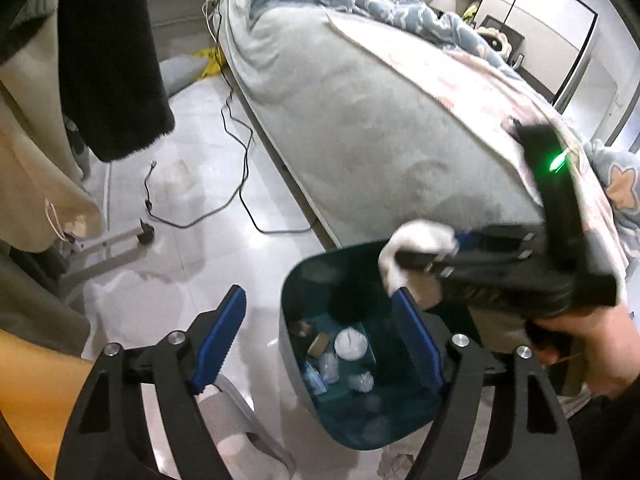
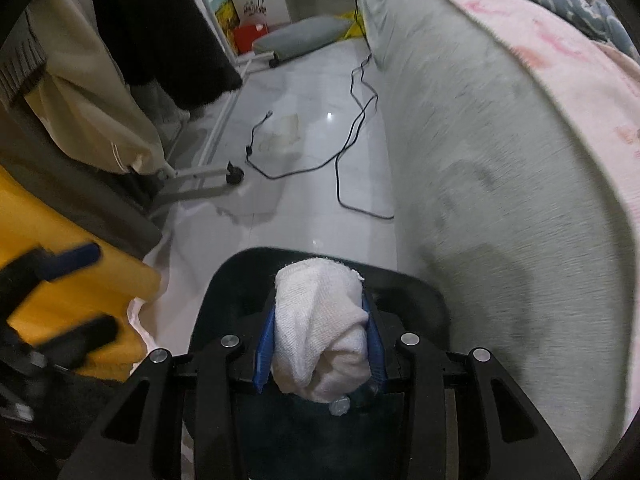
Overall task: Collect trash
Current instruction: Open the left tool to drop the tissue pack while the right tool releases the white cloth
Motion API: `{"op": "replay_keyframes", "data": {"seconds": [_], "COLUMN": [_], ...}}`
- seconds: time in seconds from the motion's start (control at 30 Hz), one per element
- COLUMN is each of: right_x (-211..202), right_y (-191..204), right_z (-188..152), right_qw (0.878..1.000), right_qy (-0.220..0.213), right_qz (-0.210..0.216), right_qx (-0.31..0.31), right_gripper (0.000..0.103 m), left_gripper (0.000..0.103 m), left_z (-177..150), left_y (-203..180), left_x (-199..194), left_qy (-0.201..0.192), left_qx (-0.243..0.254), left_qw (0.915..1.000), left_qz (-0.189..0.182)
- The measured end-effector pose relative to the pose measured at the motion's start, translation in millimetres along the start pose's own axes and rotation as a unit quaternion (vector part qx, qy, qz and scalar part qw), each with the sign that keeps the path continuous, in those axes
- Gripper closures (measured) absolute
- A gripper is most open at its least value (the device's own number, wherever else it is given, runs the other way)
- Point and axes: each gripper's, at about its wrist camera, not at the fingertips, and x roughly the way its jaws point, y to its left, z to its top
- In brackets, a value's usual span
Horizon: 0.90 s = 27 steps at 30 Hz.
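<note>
White cloth [image 2: 320, 328] in right tool [image 2: 320, 344] over bin [image 1: 304, 280]; left tool [image 1: 320, 336] empty, agape.

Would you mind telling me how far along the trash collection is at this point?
Done: wrappers and scraps already lie in the teal bin. In hand: the right gripper is shut on a white wad of cloth above the bin, not yet dropped. Left: releasing it; the left gripper is open and empty.
</note>
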Motion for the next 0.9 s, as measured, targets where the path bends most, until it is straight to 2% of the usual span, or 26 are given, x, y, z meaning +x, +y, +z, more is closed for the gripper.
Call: {"op": "replay_keyframes", "data": {"seconds": [0.37,0.43,0.6,0.63,0.67,0.77,0.9], "right_x": [59,65,76,80,81,79,69], "right_y": [13,14,16,16,15,13,13], "right_z": [-23,-27,-38,-42,-44,-52,-53], "right_qw": [0.996,0.995,0.991,0.989,0.988,0.986,0.988], "right_qy": [0.083,0.093,0.122,0.138,0.146,0.156,0.146], "right_qz": [-0.014,-0.016,-0.027,-0.026,-0.027,-0.035,-0.025], "right_qx": [-0.025,-0.026,-0.043,-0.045,-0.047,-0.053,-0.051], "right_gripper": [0.062,0.062,0.054,0.044,0.040,0.039,0.039], "left_gripper": [0.042,0.042,0.042,0.042,0.042,0.042,0.042], "left_z": [17,21,29,31,33,37,42], "left_y": [9,9,5,5,3,-2,-10], "left_x": [-33,-40,-57,-59,-63,-70,-77], "left_qy": [-0.045,-0.054,-0.080,-0.083,-0.089,-0.104,-0.118], "left_qx": [-0.012,-0.015,-0.013,-0.013,-0.011,-0.002,0.011], "left_qw": [0.9988,0.9982,0.9965,0.9962,0.9957,0.9944,0.9929], "left_qz": [-0.014,-0.018,-0.022,-0.023,-0.023,-0.018,-0.011]}}
